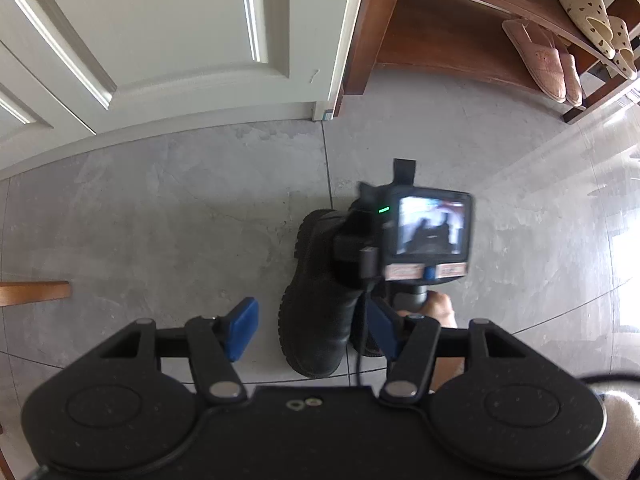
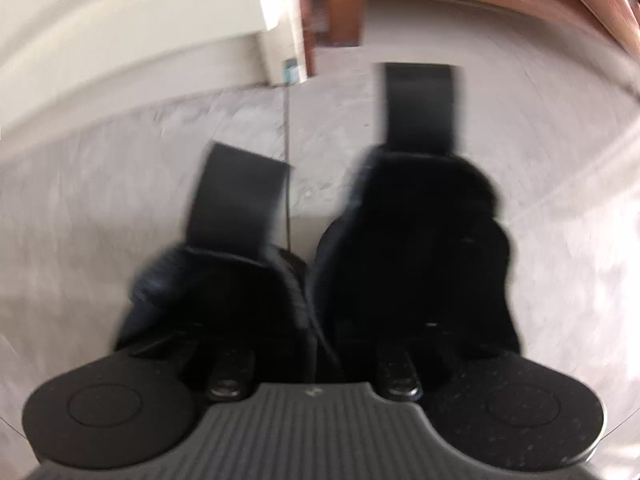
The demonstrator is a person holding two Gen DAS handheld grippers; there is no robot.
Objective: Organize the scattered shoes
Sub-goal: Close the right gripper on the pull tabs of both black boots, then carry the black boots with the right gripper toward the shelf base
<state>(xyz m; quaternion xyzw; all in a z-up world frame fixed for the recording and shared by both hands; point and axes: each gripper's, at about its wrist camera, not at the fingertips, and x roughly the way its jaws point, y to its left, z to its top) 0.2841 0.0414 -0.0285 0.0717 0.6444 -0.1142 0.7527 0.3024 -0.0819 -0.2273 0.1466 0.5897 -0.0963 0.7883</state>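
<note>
A pair of black boots point(image 1: 320, 296) stands on the grey tile floor. In the left wrist view my left gripper point(image 1: 312, 328) is open, its blue pads point(image 1: 240, 328) either side of the near boot's toe and above it. The right gripper unit point(image 1: 404, 240), with its lit screen, sits over the boots' shafts. The right wrist view is blurred: two black boots point(image 2: 416, 256) with upright pull tabs point(image 2: 420, 108) fill it, and they hide my right gripper's fingers.
A wooden shoe rack point(image 1: 460, 28) stands at the far right with pink slippers point(image 1: 544, 64) and spotted cream slippers point(image 1: 592, 20) on its shelves. A white panelled door point(image 1: 160, 40) is to the left. A wooden edge point(image 1: 36, 292) juts in at far left.
</note>
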